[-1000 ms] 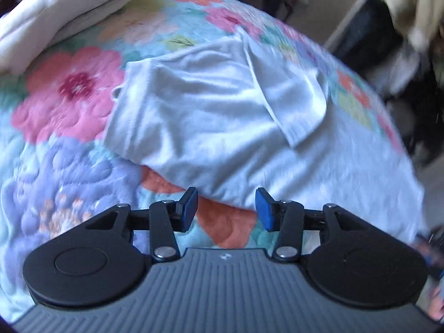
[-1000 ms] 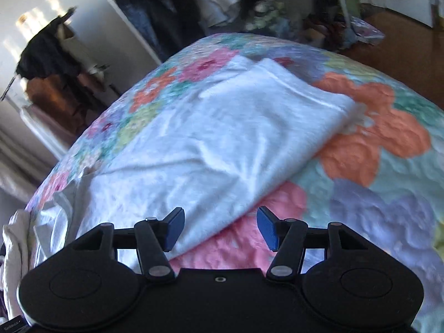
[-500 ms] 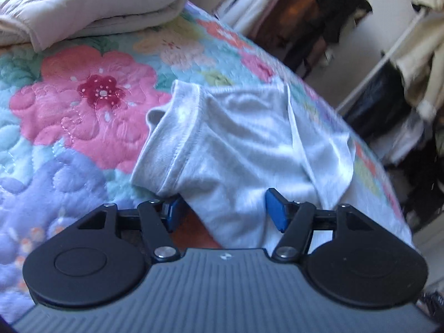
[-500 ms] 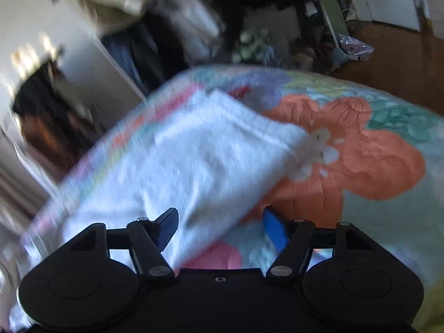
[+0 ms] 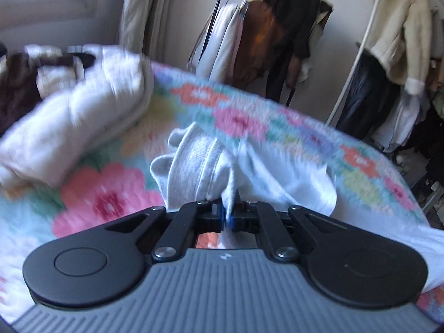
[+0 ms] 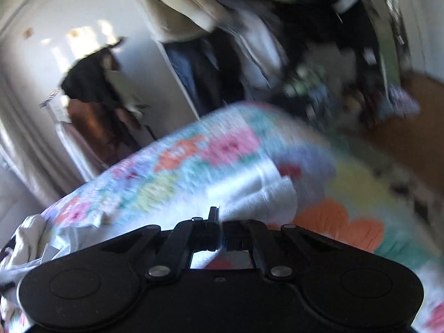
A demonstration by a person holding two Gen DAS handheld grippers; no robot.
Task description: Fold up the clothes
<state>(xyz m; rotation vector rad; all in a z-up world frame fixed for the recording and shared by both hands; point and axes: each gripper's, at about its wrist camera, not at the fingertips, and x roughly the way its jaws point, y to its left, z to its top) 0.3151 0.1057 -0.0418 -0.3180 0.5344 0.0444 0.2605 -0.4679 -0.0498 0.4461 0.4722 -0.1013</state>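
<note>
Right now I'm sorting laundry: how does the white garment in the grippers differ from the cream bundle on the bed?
The white garment is thin, bunched and pinched by the left gripper and right gripper; the cream bundle is thick, puffy and untouched. The garment lies mid-quilt, the bundle at its far left. Both rest on the floral quilt.

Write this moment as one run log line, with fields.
left claw: shut on white shirt | right claw: shut on white shirt | surface: floral quilt | image: blurred

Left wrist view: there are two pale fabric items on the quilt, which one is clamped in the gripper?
The light grey shirt, pinched in the left gripper; the cream puffy bundle lies untouched.
</note>
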